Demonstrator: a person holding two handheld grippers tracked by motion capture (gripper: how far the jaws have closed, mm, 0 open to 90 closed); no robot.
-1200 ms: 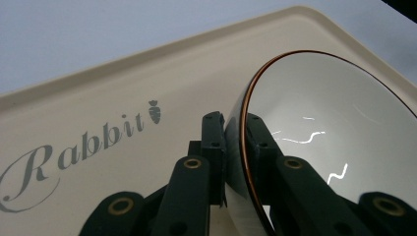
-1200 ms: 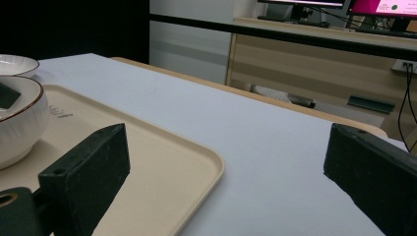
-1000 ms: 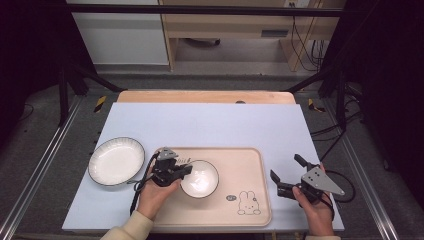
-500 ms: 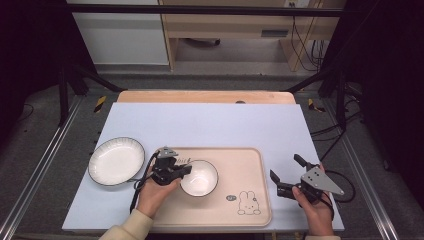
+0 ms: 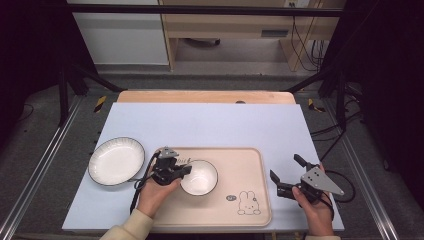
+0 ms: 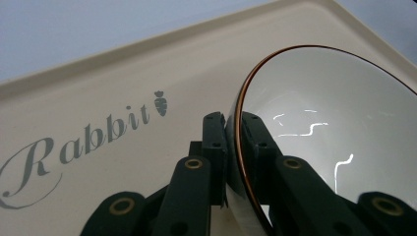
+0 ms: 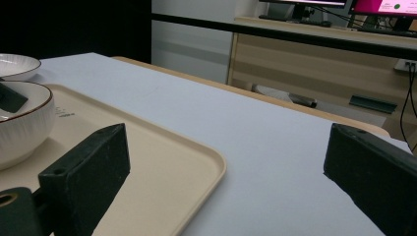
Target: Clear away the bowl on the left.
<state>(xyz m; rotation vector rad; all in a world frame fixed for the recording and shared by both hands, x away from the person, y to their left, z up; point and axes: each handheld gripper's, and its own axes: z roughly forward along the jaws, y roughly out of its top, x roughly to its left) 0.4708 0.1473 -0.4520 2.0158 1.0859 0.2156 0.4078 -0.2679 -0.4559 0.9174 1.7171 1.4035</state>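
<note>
Bowl point(image 5: 199, 177) pinched at its rim on the tray point(image 5: 250, 200), nothing shifted across the last second.

Hands, bowl and plate point(image 5: 116, 160) sit as they did a second ago, so the grip looks settled, and I judge that a lift or slide comes next. Nearest, the left gripper point(image 5: 176, 170) clamps the bowl's near-left rim, one jaw inside and one outside, as the left gripper view shows point(image 6: 235, 142). The right gripper point(image 5: 287, 175) waits off the tray's right edge over the table point(image 5: 210, 125), jaws wide apart and empty. The bowl holds nothing. Farther left, the plate rests on the table, apparently empty too, though seen small.
</note>
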